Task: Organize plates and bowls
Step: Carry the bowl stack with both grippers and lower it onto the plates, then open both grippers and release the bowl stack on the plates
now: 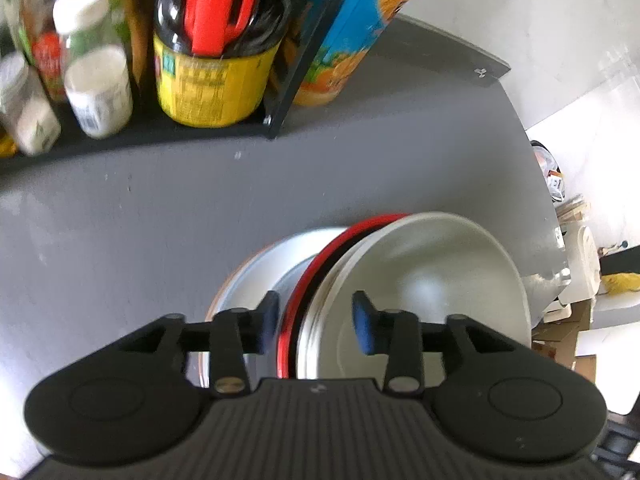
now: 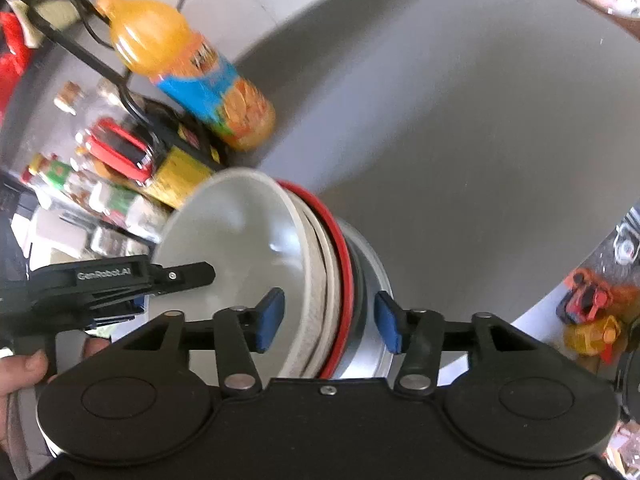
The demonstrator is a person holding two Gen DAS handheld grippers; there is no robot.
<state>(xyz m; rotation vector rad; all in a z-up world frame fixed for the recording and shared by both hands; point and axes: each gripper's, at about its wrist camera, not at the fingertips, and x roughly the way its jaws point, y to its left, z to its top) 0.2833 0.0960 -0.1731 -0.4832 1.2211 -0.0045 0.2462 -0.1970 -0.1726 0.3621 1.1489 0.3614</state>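
Grey worktop (image 1: 200, 208). Black rack (image 1: 168, 130) at its rear holds a yellow-labelled dark bottle (image 1: 212, 80), a white-capped jar (image 1: 94, 64) and smaller jars, blurred. Orange juice bottle (image 2: 192, 68) stands just beside the rack. Red item (image 1: 224, 4) behind the dark bottle, unidentifiable.

Matte black plastic throughout on the left gripper (image 1: 316, 322): ribbed central housing, 2 round side lobes with embossed circles, 2 linkage bars pinned by brass-toned and silver rivets, 1 small screw just above the ribbing, blue pads (image 1: 363, 330) on the fingertips. Same build on the right gripper (image 2: 330, 322), smooth-topped housing, 1 silver screw at its upper edge, blue pads (image 2: 387, 328). White "GenRobot.AI" lettering on the left gripper's side, seen from the right wrist
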